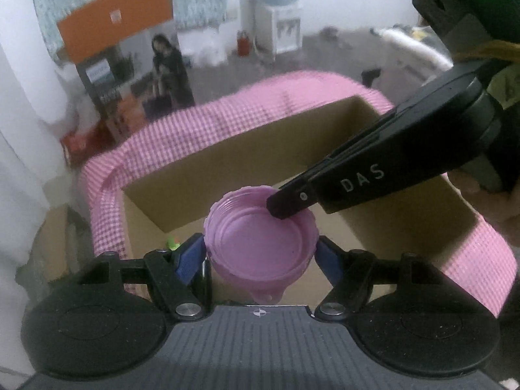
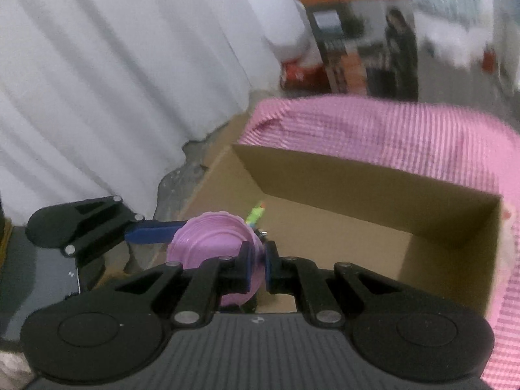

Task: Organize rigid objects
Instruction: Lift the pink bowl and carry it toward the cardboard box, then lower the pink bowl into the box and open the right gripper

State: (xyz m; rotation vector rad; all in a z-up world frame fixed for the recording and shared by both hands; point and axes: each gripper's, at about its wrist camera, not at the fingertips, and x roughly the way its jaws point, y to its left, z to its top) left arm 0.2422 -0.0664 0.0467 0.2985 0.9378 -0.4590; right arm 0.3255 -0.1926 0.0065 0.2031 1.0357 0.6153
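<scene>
A pink plastic bowl (image 1: 260, 240) is held above an open cardboard box (image 1: 247, 156). My left gripper (image 1: 260, 253) is shut on the bowl's sides with its blue pads. My right gripper (image 1: 286, 204) reaches in from the right and pinches the bowl's far rim. In the right wrist view the right gripper (image 2: 256, 269) is shut on the bowl's (image 2: 211, 247) wall, and a left gripper finger (image 2: 152, 232) presses the bowl from the left. A small green toy (image 2: 256, 214) lies in the box (image 2: 357, 227), partly hidden behind the bowl.
The box sits on a pink checked cloth (image 1: 201, 123). White curtains (image 2: 113, 81) hang to the left. A poster stand (image 1: 136, 71) and a water dispenser (image 1: 279, 16) stand on the floor behind.
</scene>
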